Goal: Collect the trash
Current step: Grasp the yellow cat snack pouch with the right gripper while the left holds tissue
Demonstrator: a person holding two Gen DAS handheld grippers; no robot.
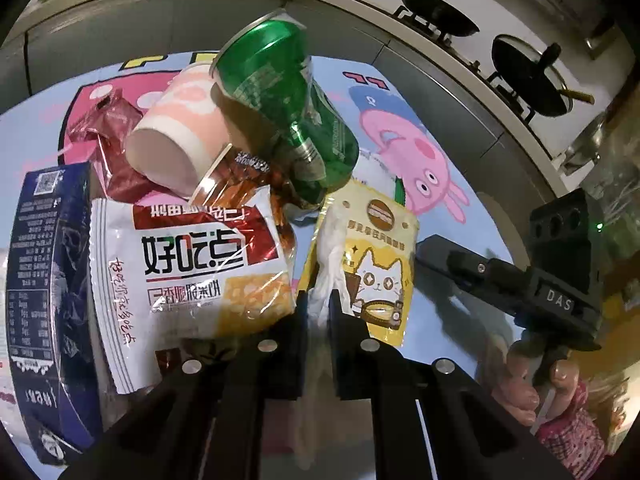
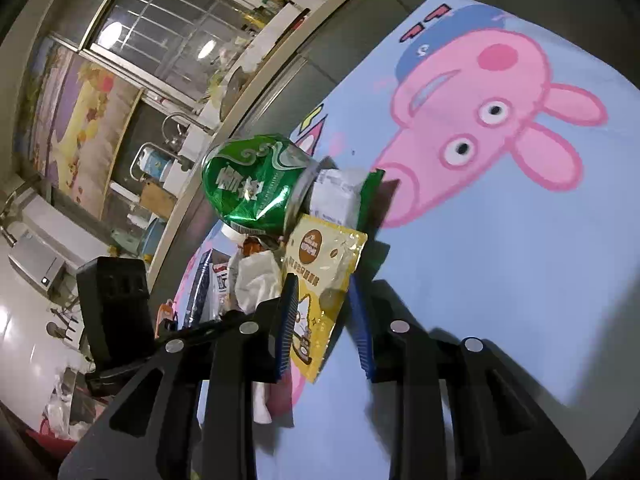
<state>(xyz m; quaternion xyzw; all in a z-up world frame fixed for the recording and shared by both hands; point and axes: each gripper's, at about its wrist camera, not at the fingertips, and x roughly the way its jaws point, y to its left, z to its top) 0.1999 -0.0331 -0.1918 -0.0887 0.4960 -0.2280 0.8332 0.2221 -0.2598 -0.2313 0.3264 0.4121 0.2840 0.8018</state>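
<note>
Left gripper (image 1: 318, 300): jaws nearly together, pinched on a crumpled white tissue (image 1: 326, 256) at the near edge of the trash pile. Right gripper (image 2: 324, 312): jaws apart, straddling the lower half of the yellow cat-print snack pouch (image 2: 320, 276); whether the blue pads (image 2: 289, 320) touch the pouch, cannot tell.

Pile sits on a Peppa Pig cloth (image 2: 500, 280). Tissue lies on the pouch's left edge.

Risks, as judged:
- Lifting the tissue may drag the pouch sideways, out from between the right jaws.
- Tissue is soft; a thin pinch may tear it or let it slip.
- Dented green can (image 1: 288, 120) rests tilted on the pink paper cup (image 1: 176, 136) and wrappers, just behind the pouch. Pulling the pouch could set it rolling off the cloth.
- White rice-cracker bag (image 1: 188, 272) and blue carton (image 1: 44, 280) crowd the left jaw; a wide swing may snag them.
</note>
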